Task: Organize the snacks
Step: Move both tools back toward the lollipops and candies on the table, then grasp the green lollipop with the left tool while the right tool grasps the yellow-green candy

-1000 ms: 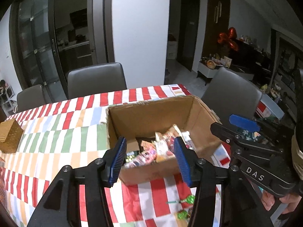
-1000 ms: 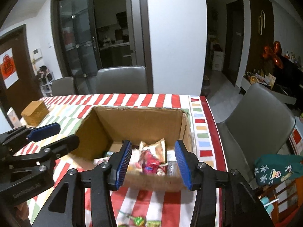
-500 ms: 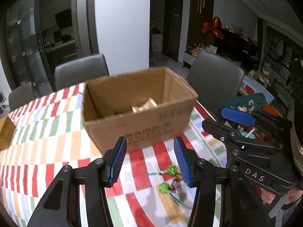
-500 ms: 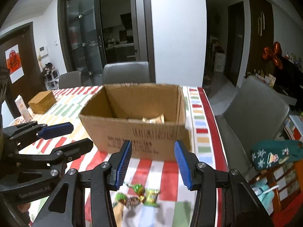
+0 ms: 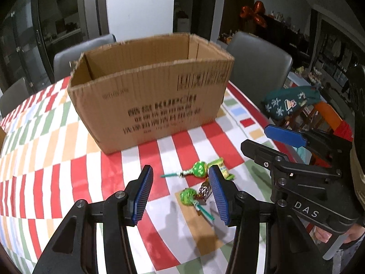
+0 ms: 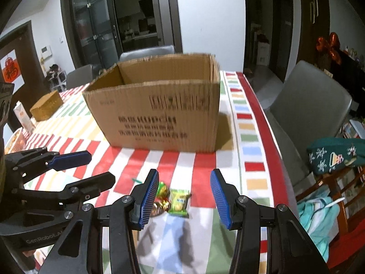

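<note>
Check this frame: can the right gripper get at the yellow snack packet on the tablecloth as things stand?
Probably yes. The right gripper is open and empty, the yellow snack packet lies flat between its fingers' line of approach, nothing covers it; only a gold-wrapped candy crowds its left edge.

Grey chairs [image 6: 310, 100], wicker basket [image 6: 46, 105], striped tablecloth [image 5: 45, 155], green knitted item [image 6: 335, 155]

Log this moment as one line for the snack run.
left gripper: open, empty | right gripper: open, empty | candies: on table near box | stage: reaching for candies
</note>
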